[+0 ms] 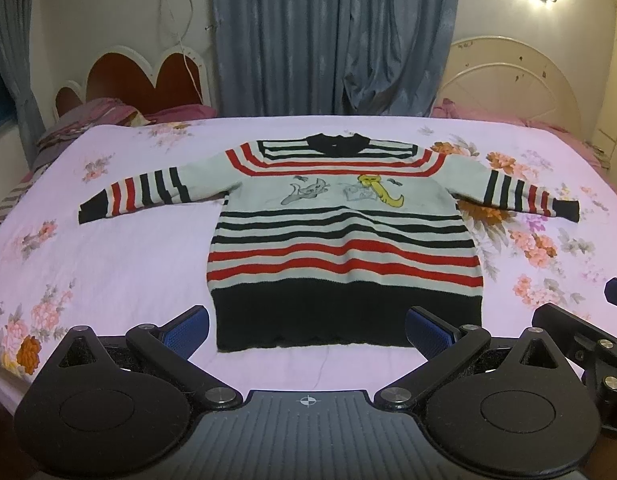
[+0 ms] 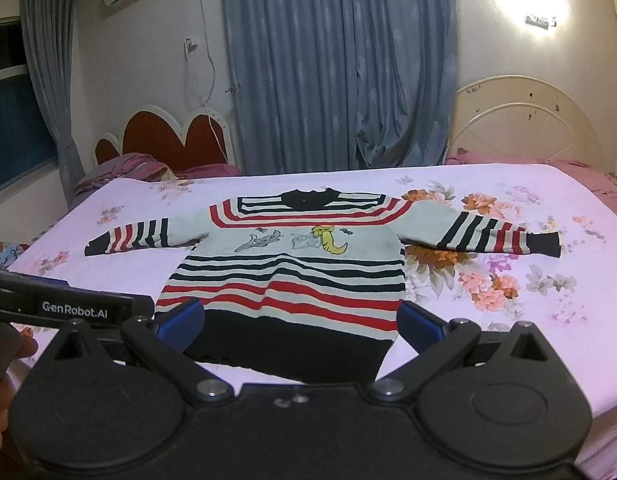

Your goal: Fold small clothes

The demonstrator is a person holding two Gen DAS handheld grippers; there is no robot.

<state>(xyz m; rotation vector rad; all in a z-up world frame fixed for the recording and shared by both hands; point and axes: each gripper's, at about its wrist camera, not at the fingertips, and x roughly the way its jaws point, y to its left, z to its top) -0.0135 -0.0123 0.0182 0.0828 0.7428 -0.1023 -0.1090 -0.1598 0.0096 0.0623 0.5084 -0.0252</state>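
Observation:
A small striped sweater (image 1: 344, 236) in white, red and black, with cartoon pictures on the chest, lies flat on the bed with both sleeves spread out. It also shows in the right wrist view (image 2: 284, 280). My left gripper (image 1: 307, 330) is open and empty, held above the near black hem. My right gripper (image 2: 298, 324) is open and empty, also above the hem. The right gripper's fingers (image 1: 616, 294) show at the right edge of the left wrist view. The left gripper's body (image 2: 68, 306) shows at the left of the right wrist view.
The bed has a pink floral sheet (image 1: 120, 264). Crumpled bedding (image 1: 96, 116) lies at the far left by a heart-shaped headboard (image 1: 148, 76). Blue curtains (image 1: 332, 36) hang behind. A second cream headboard (image 1: 512, 84) stands at the far right.

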